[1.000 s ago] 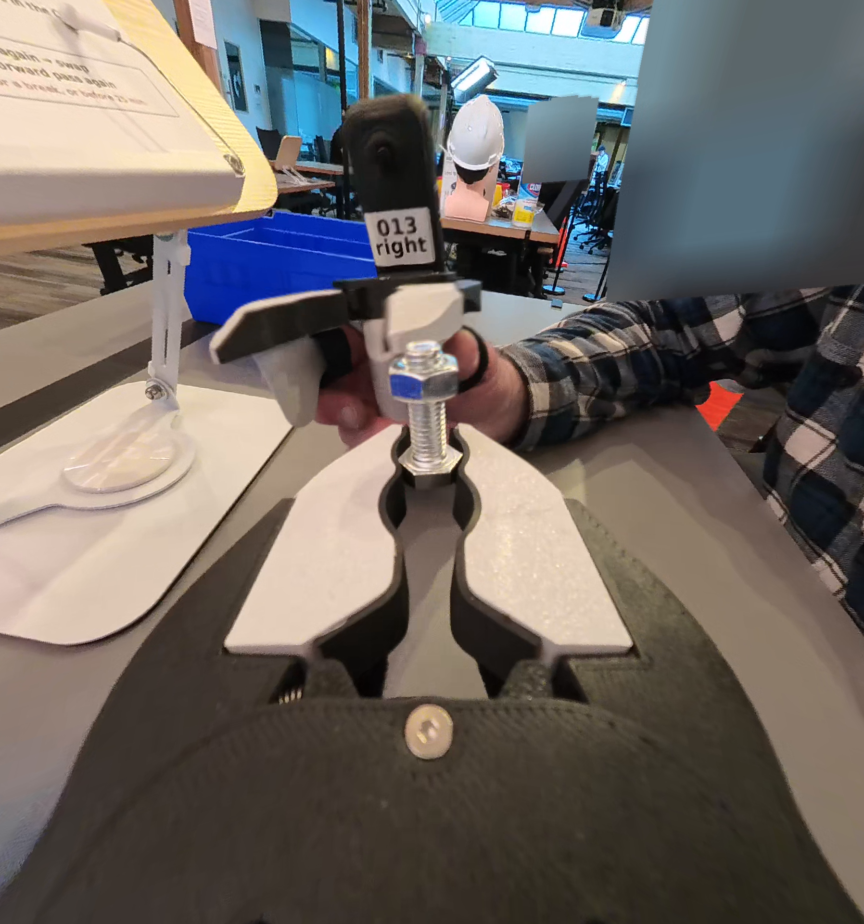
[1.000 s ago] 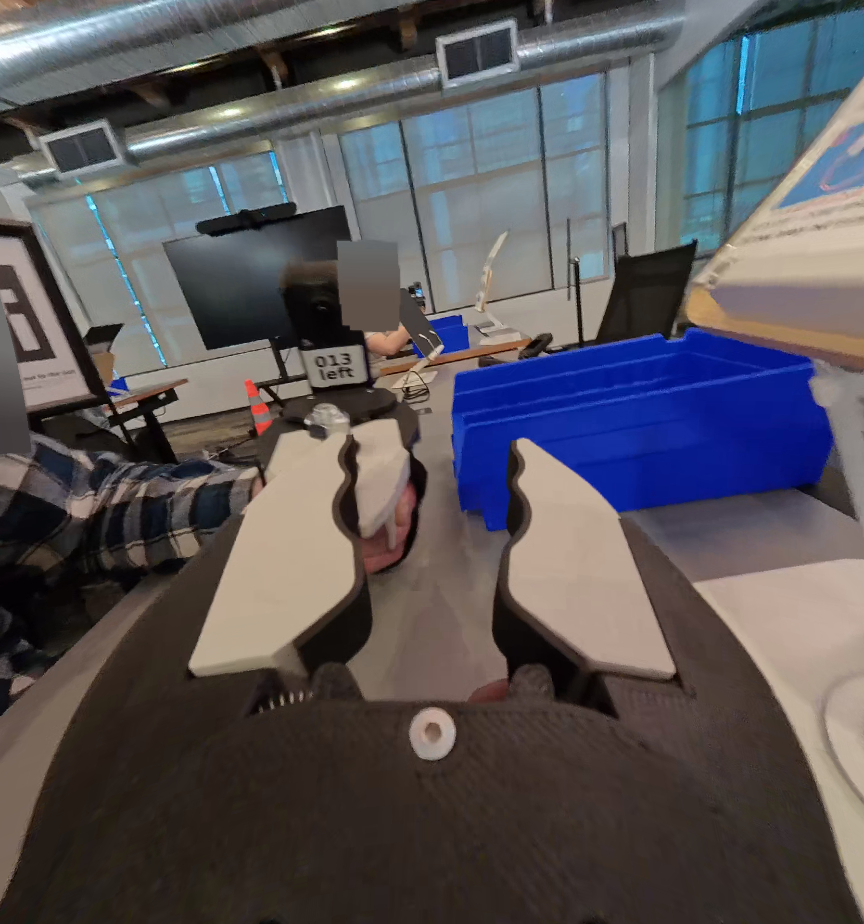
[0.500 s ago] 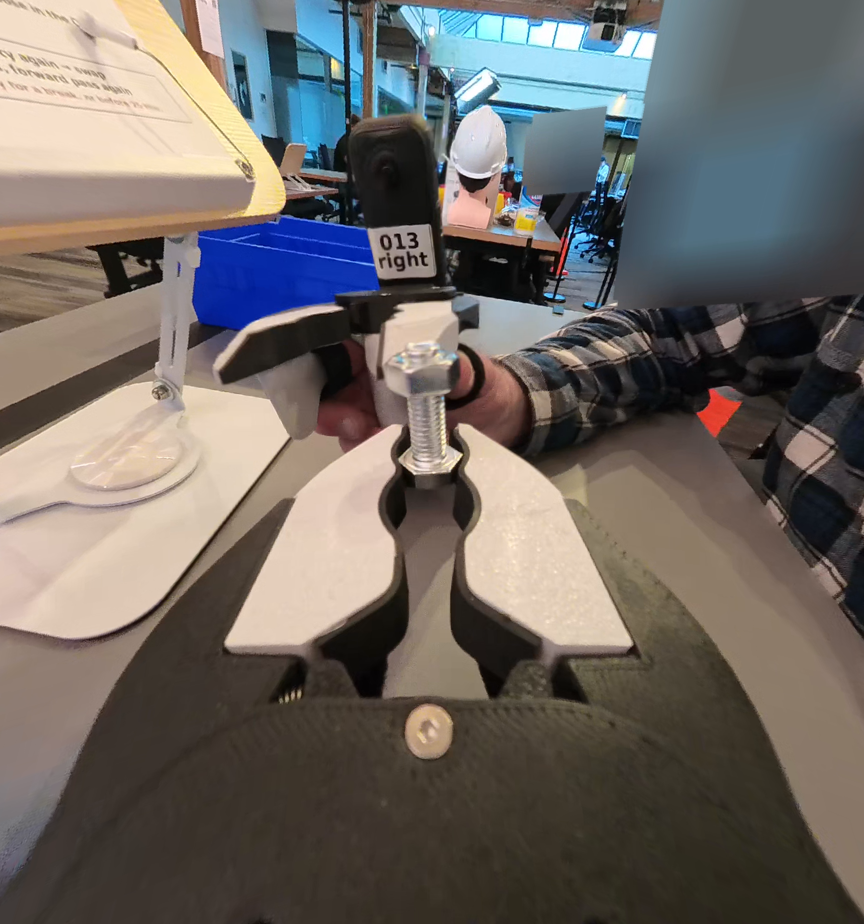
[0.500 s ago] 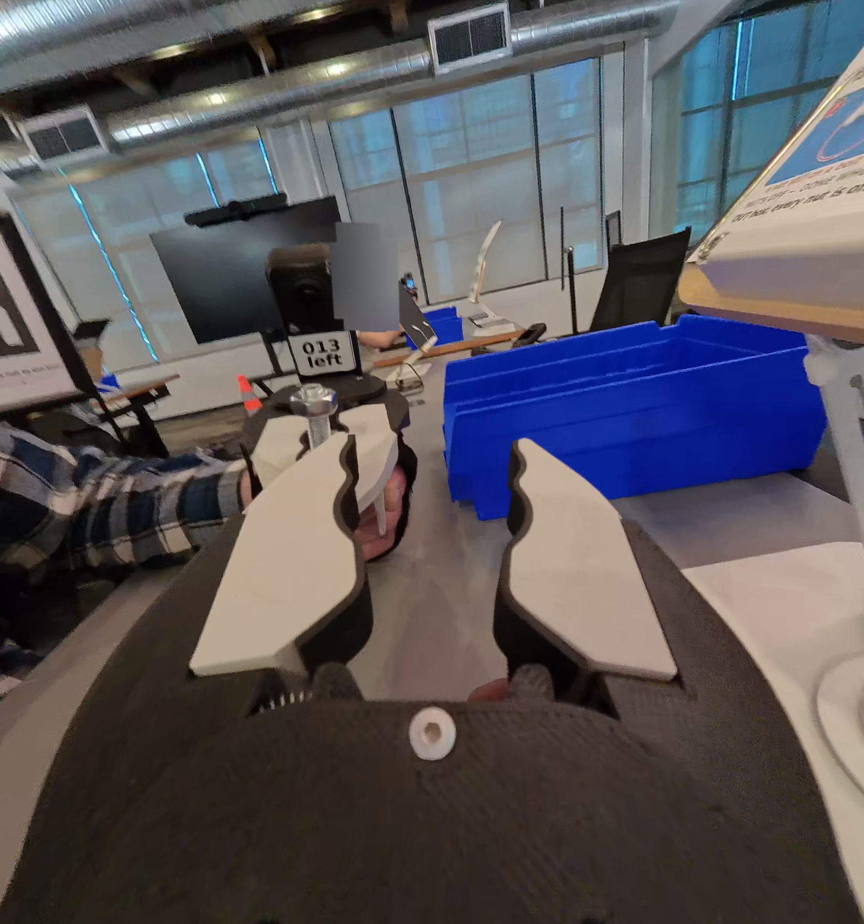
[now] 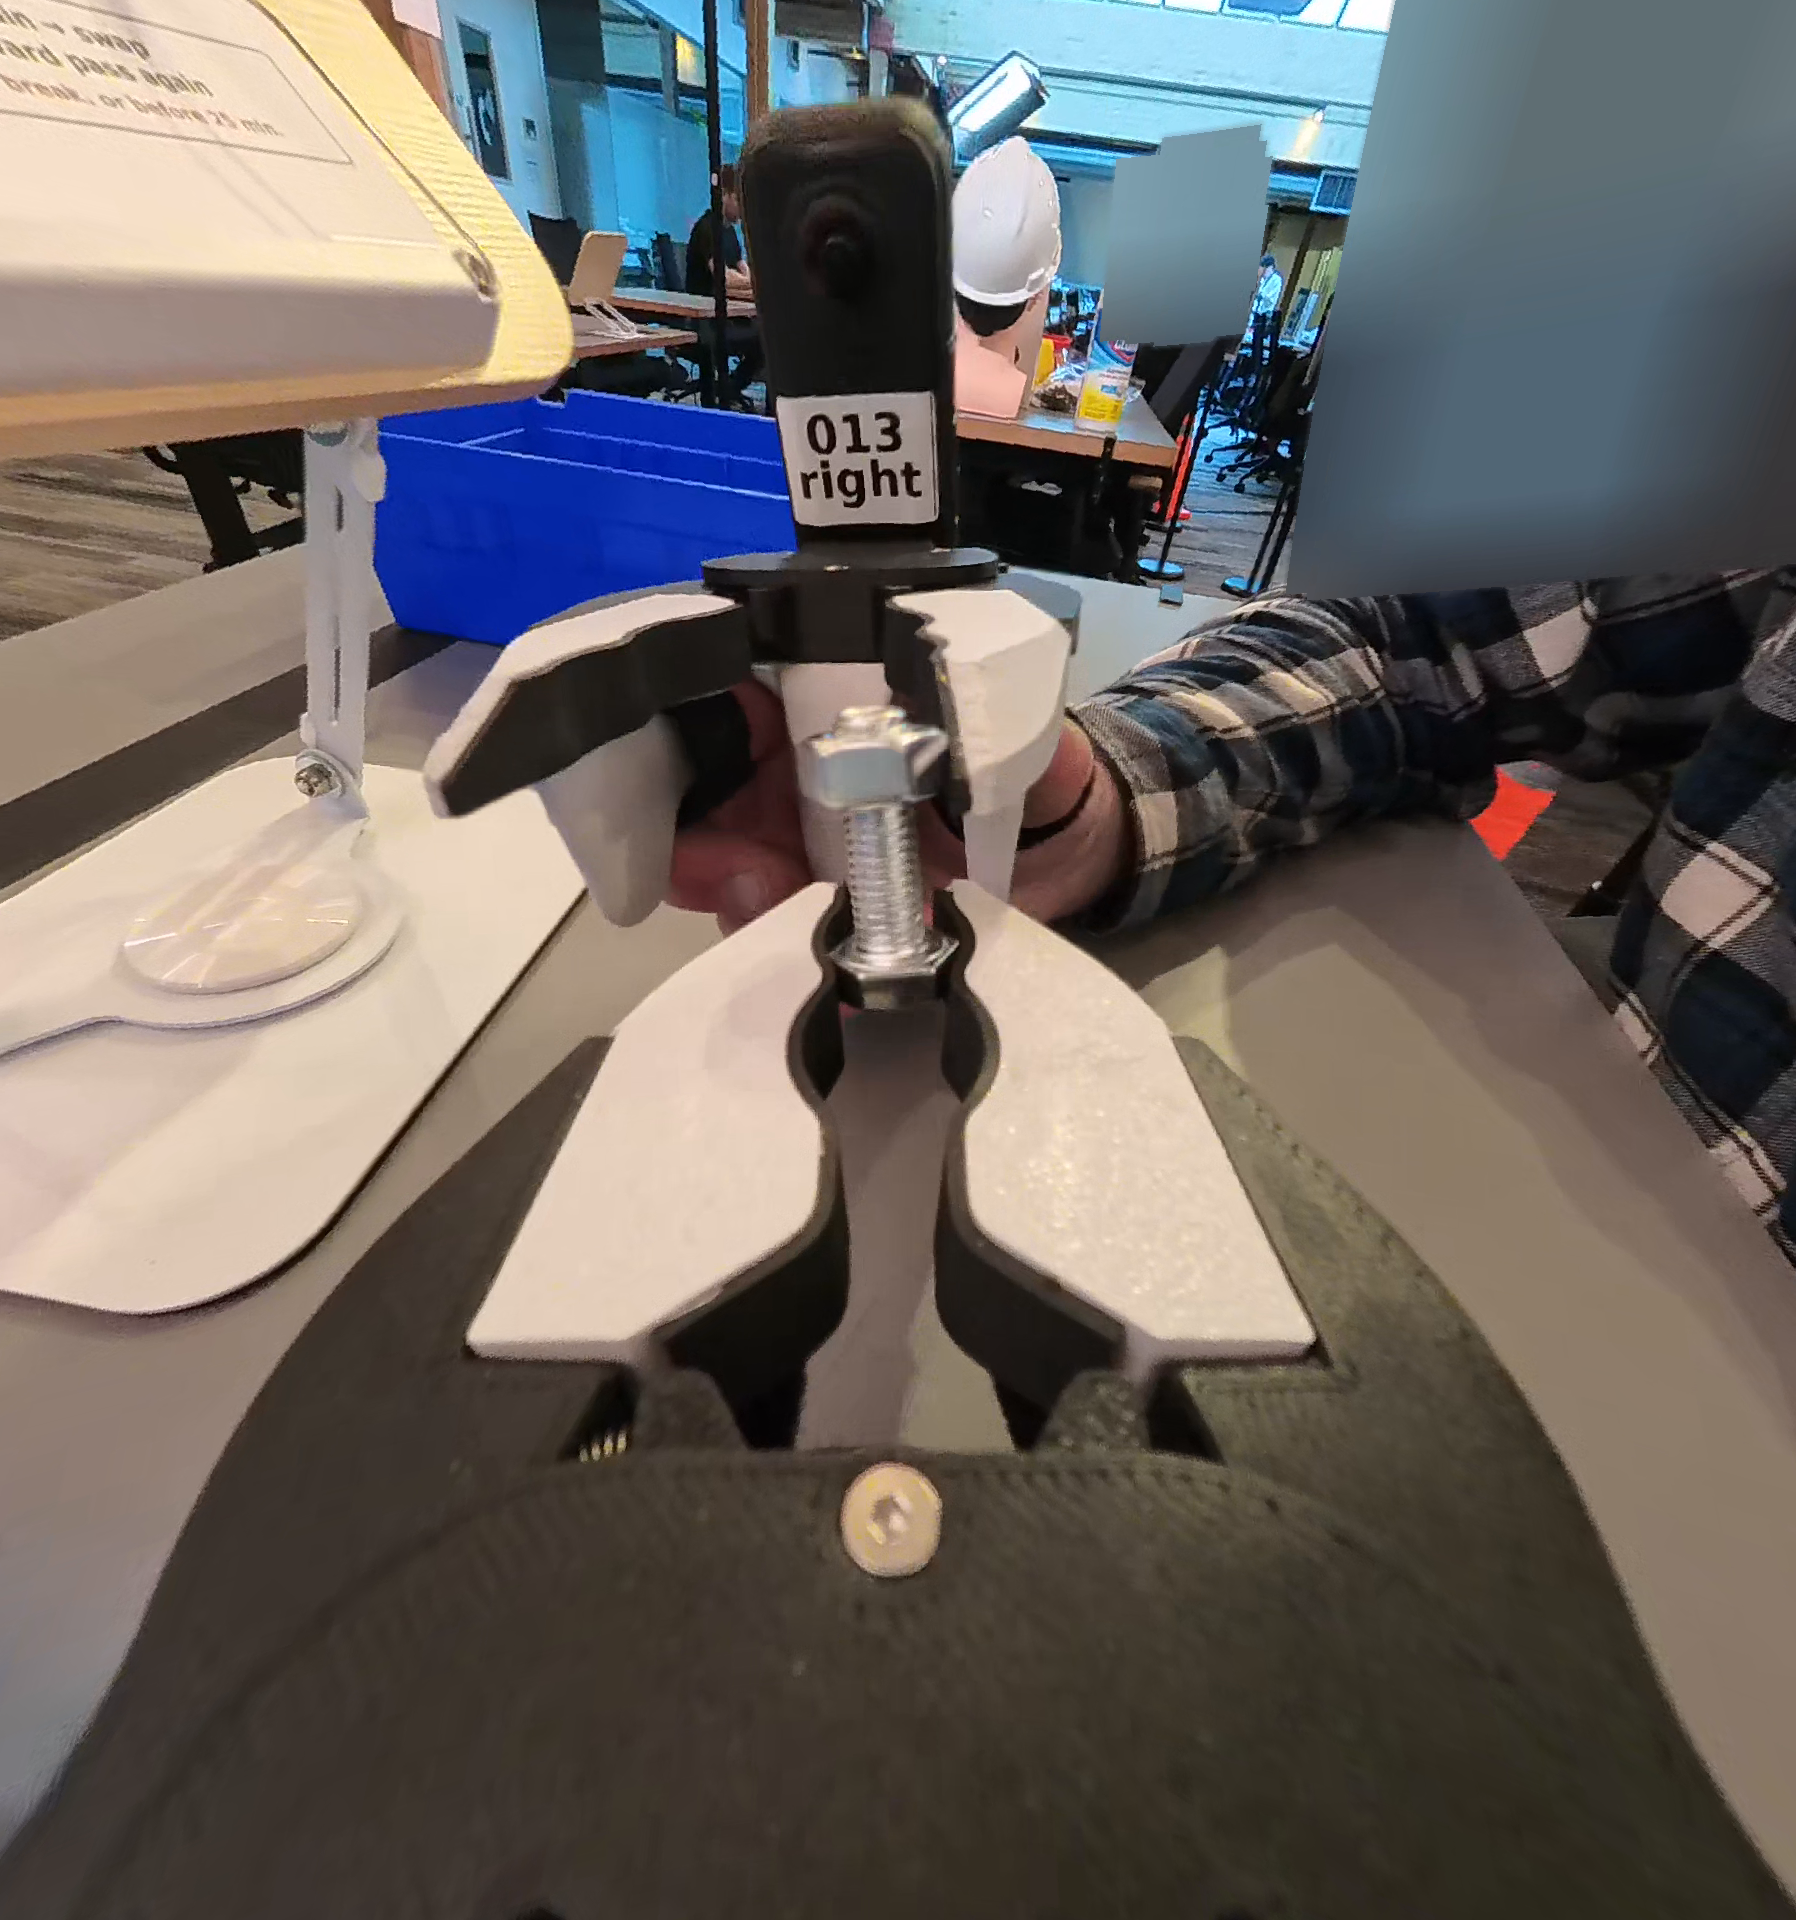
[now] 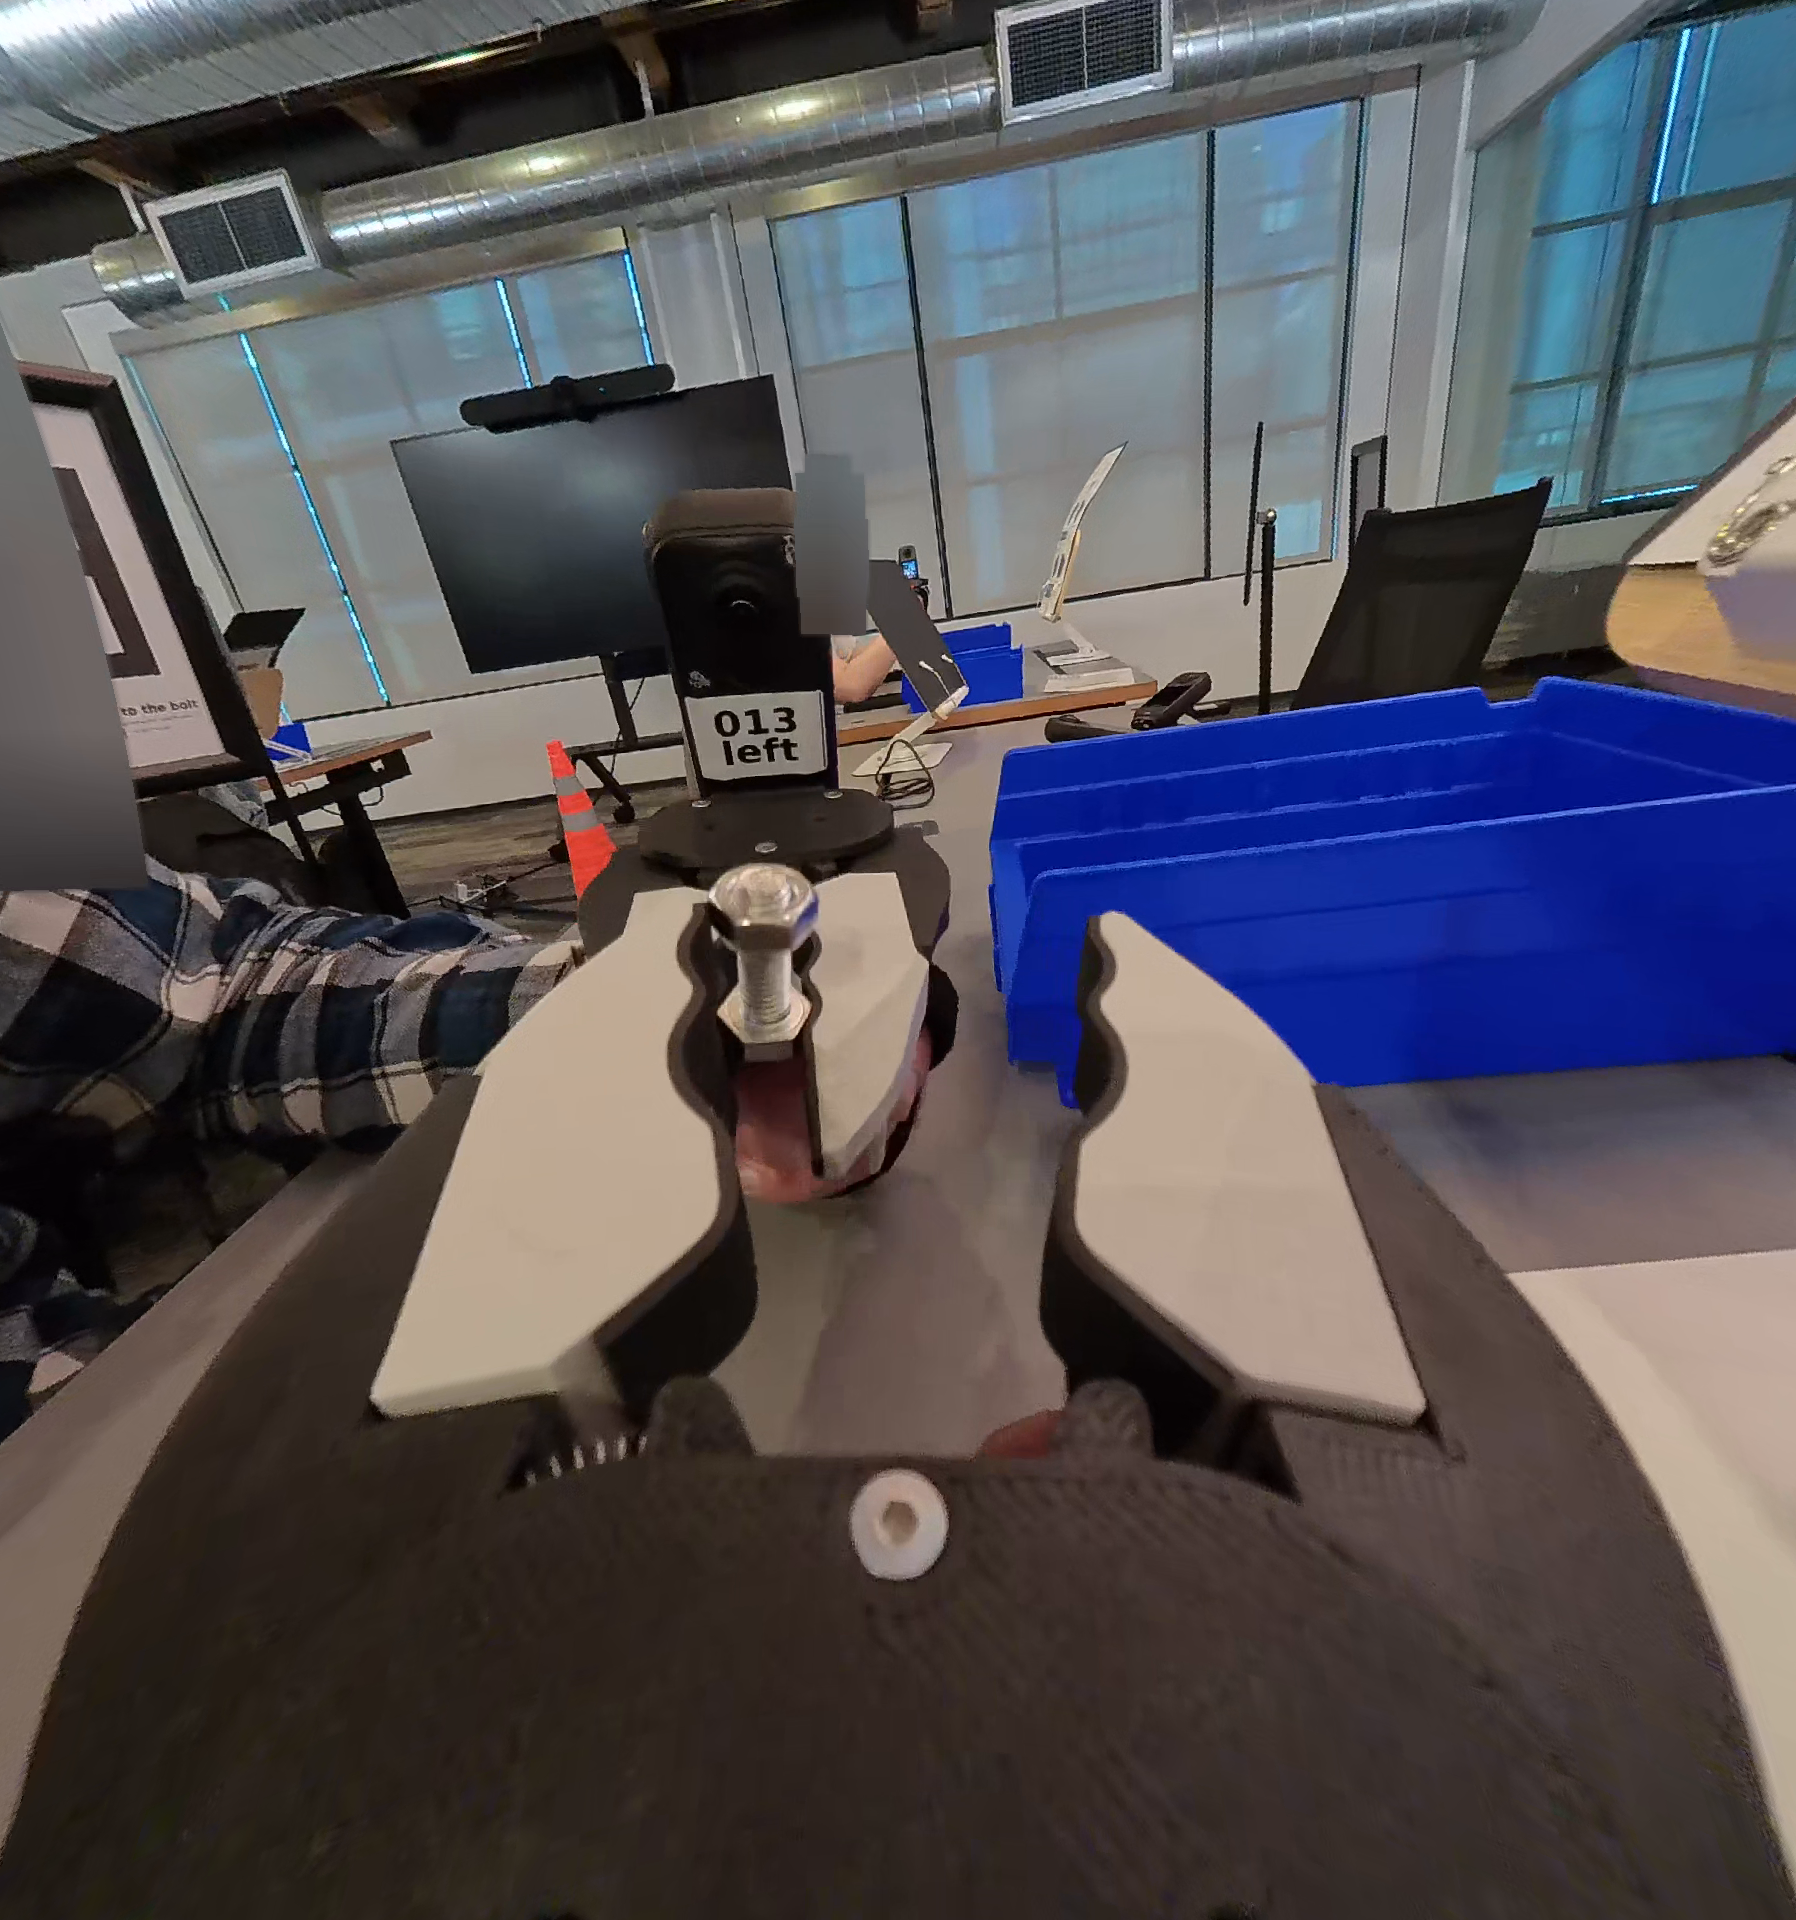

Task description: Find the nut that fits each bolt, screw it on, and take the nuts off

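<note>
We are clamping the left tool (image 5: 889,971) on the hexagonal head of a silver bolt (image 5: 881,883), both black pads pressing on the head's sides in the notch at the fingertips. The bolt is standing upright out of that notch, its threaded shank rising above the white fingers (image 5: 707,1132), and a silver nut (image 5: 866,767) is sitting at the very top of the thread, well above the left tool's tips.

We are holding the right tool (image 6: 904,997) wide open, facing the left one across the bolt. In the right wrist view the bolt (image 6: 762,971) is showing just inside the right tool's left finger (image 6: 582,1132), while the other finger (image 6: 1206,1143) is standing well apart from it; the nut (image 6: 762,909) is appearing level with that tool's tips. In the left wrist view one toothed black edge of the right tool (image 5: 878,717) is lying right beside the nut, but we cannot tell whether it is touching; the opposite finger is splayed far off to the other side. Nothing is gripped in the right tool.

A hand (image 5: 759,842) in a plaid sleeve (image 5: 1320,717) is carrying the right tool behind the bolt. Beyond the right tool's free finger a blue bin (image 6: 1393,883) is resting on the grey table (image 5: 1341,1091), and to the left tool's left a white stand (image 5: 198,935) is holding up a tilted board (image 5: 198,208).
</note>
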Motion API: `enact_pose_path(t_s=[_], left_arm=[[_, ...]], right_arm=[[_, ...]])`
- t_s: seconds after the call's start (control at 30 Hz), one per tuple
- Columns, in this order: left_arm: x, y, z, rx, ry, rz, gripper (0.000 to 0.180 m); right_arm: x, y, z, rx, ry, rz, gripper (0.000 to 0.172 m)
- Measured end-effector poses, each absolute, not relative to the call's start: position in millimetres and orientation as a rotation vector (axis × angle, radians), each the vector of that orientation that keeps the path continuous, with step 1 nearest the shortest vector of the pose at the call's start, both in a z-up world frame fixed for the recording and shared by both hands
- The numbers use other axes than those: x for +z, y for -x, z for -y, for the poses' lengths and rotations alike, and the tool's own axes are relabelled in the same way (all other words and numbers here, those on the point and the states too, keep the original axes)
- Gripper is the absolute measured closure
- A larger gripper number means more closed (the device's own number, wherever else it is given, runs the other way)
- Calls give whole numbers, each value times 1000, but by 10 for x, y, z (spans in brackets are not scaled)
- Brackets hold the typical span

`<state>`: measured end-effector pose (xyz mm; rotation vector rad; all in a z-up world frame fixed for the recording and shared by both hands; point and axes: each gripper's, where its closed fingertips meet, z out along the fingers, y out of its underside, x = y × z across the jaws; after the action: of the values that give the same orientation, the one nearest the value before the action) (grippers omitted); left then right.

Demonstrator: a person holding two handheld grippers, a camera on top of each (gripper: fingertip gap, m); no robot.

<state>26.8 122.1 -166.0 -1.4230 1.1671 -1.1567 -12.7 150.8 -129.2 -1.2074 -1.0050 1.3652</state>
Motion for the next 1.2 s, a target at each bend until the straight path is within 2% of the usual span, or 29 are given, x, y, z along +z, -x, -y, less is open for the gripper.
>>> enact_pose_path(t_s=[0.1,0.37,1.2], left_arm=[[-1571,-213,-1227,-1197,1391,-1128,166],[-1674,-246,-1250,-1154,1429,-1161,166],[-1647,-254,-1228,-1179,1413,-1155,166]], right_arm=[[-1337,48,-1635,1347,1245,963,114],[-1291,108,-1507,1405,1198,1000,107],[-1301,109,-1511,1404,1205,996,107]])
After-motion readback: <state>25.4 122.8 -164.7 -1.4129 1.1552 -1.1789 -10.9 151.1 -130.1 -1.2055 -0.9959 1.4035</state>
